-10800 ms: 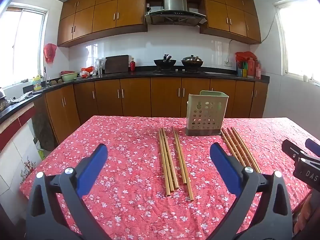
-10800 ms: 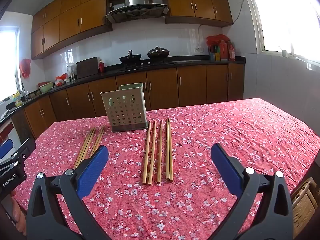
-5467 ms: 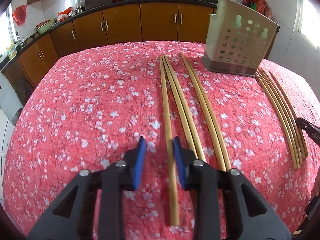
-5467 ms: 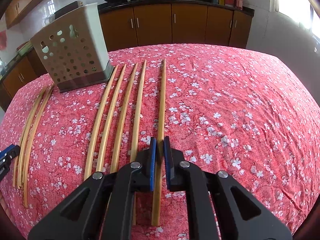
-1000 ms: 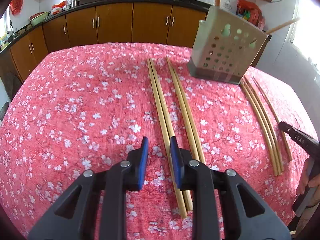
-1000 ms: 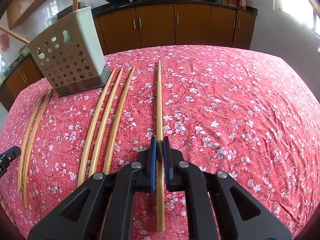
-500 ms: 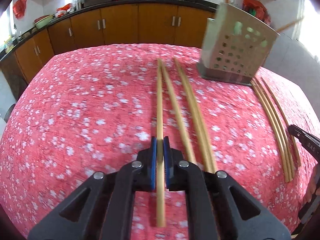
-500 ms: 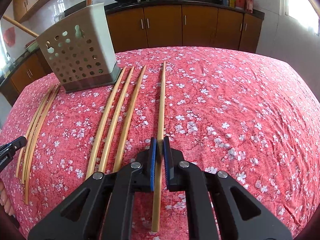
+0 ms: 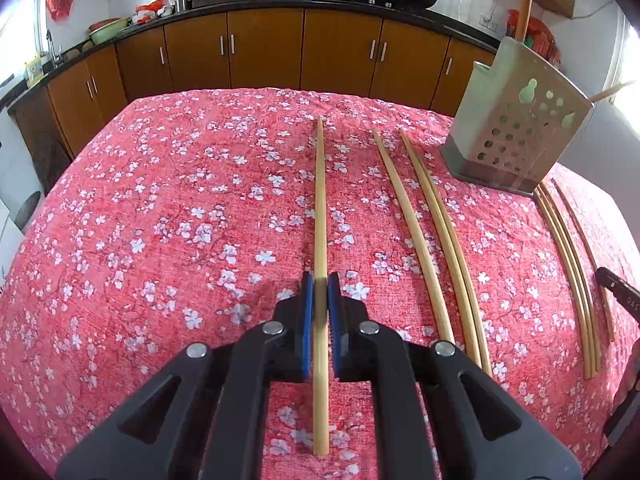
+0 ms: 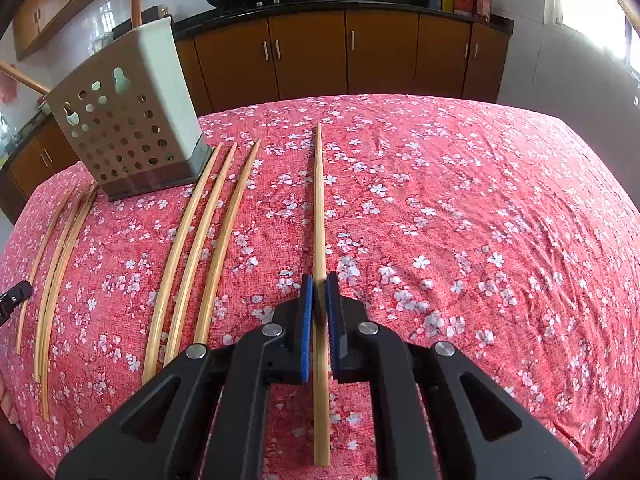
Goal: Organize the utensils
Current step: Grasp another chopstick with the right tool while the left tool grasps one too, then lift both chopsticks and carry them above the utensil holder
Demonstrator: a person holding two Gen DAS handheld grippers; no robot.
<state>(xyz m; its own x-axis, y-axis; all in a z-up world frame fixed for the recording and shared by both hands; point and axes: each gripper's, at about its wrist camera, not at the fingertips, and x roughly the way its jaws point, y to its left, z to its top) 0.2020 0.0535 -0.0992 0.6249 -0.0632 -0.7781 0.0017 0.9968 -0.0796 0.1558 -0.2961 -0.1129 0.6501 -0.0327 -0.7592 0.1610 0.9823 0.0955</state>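
Observation:
My left gripper (image 9: 320, 288) is shut on a bamboo chopstick (image 9: 320, 200), held just above the red floral tablecloth (image 9: 160, 220). Three loose chopsticks (image 9: 424, 232) lie to its right. My right gripper (image 10: 319, 288) is shut on another chopstick (image 10: 318, 200). Three loose chopsticks (image 10: 200, 248) lie to its left. The perforated grey utensil holder (image 9: 520, 136) stands at the far side with two chopsticks sticking out of it; it also shows in the right wrist view (image 10: 128, 120).
More chopsticks (image 9: 568, 264) lie right of the holder near the right gripper's tip (image 9: 618, 292); they also show in the right wrist view (image 10: 52, 272). Kitchen cabinets (image 9: 260, 48) and a counter with woks stand behind the table.
My left gripper has closed on a chopstick and raised it off the cloth, away from its neighbours. My right gripper has kept its hold on its chopstick and lifted it slightly.

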